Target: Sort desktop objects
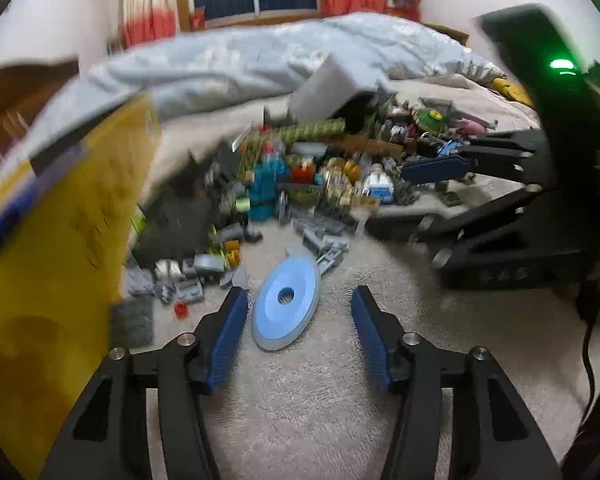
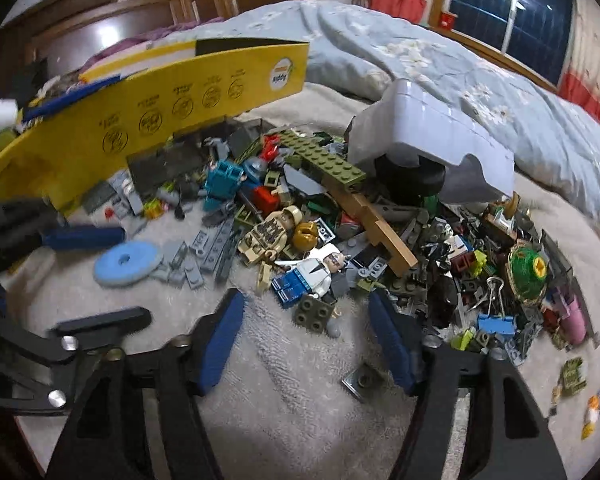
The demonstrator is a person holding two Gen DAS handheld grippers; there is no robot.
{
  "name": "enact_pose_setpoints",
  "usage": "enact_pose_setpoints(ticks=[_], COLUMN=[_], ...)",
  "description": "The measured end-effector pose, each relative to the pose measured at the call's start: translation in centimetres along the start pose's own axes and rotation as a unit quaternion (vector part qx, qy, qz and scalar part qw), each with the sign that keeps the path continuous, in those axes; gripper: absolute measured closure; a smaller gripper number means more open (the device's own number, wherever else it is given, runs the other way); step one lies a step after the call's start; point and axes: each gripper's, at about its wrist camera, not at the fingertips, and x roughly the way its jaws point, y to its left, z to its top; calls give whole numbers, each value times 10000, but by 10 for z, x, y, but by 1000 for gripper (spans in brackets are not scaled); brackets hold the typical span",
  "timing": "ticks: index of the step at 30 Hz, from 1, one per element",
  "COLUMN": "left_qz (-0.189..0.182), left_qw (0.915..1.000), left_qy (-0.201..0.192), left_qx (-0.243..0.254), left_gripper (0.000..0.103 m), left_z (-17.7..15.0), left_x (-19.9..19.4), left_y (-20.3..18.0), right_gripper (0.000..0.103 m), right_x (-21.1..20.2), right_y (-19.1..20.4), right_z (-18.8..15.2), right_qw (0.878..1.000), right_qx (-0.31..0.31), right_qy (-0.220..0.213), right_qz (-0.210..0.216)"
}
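Note:
A light blue disc [image 1: 286, 307] with a centre hole lies on the beige blanket between the tips of my open left gripper [image 1: 300, 300], nearer the left finger. It also shows in the right wrist view [image 2: 126, 262]. A pile of toy bricks and minifigures [image 2: 340, 240] spreads behind it. My right gripper [image 2: 306, 304] is open and empty, just in front of a white and blue minifigure [image 2: 312, 276] and an olive brick [image 2: 314, 313]. The right gripper shows at the right of the left wrist view [image 1: 432, 164], and the left gripper at the left of the right wrist view [image 2: 100, 276].
A yellow cardboard box [image 2: 140, 120] stands to the left of the pile. An overturned grey plastic tub [image 2: 432, 140] rests on the pile's far side. A blue binder clip [image 2: 496, 320] lies at the right. A light blue quilt [image 2: 440, 60] lies behind.

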Motion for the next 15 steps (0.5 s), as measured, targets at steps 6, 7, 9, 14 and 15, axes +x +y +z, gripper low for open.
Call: enact_pose_setpoints(ticks=[6,7,9,14,15], left_qz=[665,756,642,294,307], left_qw=[9975,9967,9974,9980,9981], left_qy=[-239,-269,-224,-101,-70], left_qx=[-45,-83,-247,-548,-537], left_gripper=[71,72,72,71,71], left_z=[-3,-4,-13,-45,-48], left_x=[-10,-12,-21,-42,-40], left_y=[-7,-8,-13,-43,-48], right_gripper=[84,84,84,83,83], right_x=[-31,-38,-50,-71,-69], right_y=[5,6,9,34,39], right_z=[-5,-6,-11,-34,-40], right_qw=[9978,9971,9963,9972,9979], right_qx=[-23,-26,20,-69,-78], right_qy=[-651,-753,-860,-708,-611], right_qz=[-131,-101,29,237,224])
